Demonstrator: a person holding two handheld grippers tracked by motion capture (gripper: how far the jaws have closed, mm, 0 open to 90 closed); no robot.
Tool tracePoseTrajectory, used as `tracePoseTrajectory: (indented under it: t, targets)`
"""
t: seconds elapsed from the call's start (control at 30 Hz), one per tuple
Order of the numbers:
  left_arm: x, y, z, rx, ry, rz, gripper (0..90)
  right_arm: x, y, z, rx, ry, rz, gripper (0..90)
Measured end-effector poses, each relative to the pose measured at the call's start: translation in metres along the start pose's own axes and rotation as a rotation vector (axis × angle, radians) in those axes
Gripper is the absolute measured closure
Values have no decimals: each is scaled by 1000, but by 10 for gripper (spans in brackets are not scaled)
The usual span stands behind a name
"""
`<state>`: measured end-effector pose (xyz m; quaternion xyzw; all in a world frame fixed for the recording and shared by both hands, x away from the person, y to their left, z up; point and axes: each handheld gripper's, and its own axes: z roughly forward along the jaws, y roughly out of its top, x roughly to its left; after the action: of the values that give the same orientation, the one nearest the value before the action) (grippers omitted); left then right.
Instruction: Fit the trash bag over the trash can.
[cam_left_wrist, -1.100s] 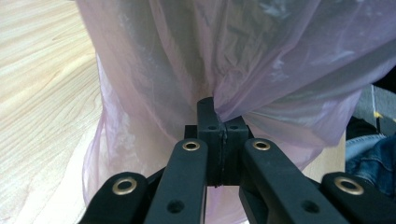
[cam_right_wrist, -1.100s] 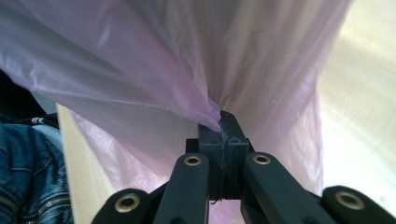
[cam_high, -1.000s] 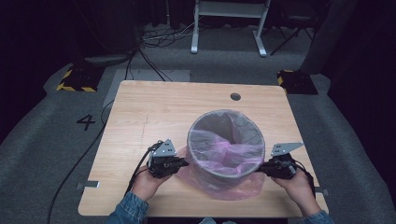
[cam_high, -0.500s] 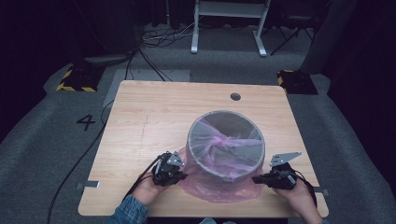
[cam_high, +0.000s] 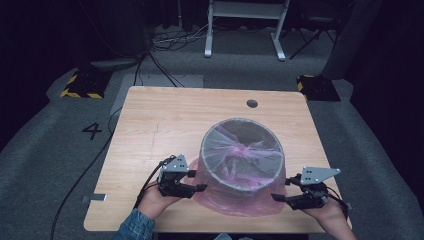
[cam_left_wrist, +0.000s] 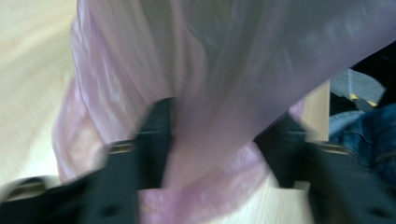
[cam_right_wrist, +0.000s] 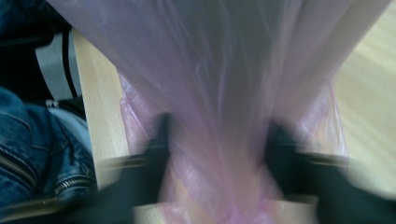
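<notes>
A round mesh waste bin (cam_high: 243, 150) stands on the wooden table (cam_high: 165, 120), near its front edge. A thin pink bag (cam_high: 235, 202) lines the bin and hangs down over its outside wall. My left gripper (cam_high: 199, 181) sits low at the bin's left side, and my right gripper (cam_high: 280, 190) sits low at its right side. The jaws of both have just been opening. In the left gripper view the bag (cam_left_wrist: 210, 70) hangs loose between the parted jaws of the left gripper (cam_left_wrist: 219, 135). Likewise, in the right gripper view the bag (cam_right_wrist: 210, 60) hangs between the parted jaws of the right gripper (cam_right_wrist: 219, 135).
A small round hole (cam_high: 252, 103) is in the table's far right part. Cables (cam_high: 90, 170) trail off the table's left edge to the grey floor. A white frame (cam_high: 245, 20) and yellow-striped blocks (cam_high: 80, 85) stand beyond the table. Denim legs (cam_right_wrist: 28, 140) are under the front edge.
Both grippers came down the bin's sides toward the front edge, drawing the pink bag lower over the outside. Their jaws now stand apart.
</notes>
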<state>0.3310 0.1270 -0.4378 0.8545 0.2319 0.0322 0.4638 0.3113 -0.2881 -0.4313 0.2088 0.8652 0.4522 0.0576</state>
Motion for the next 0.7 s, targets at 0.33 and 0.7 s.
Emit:
tracePoseTrajectory:
  t: [0.33,0.7]
  targets:
    - [11,-7,12,51,95,-15,897,-31,-21,38,135,-16,151,893]
    - [13,-13,11,38,111,-35,712,-30,-23,29,121,-57,165,825]
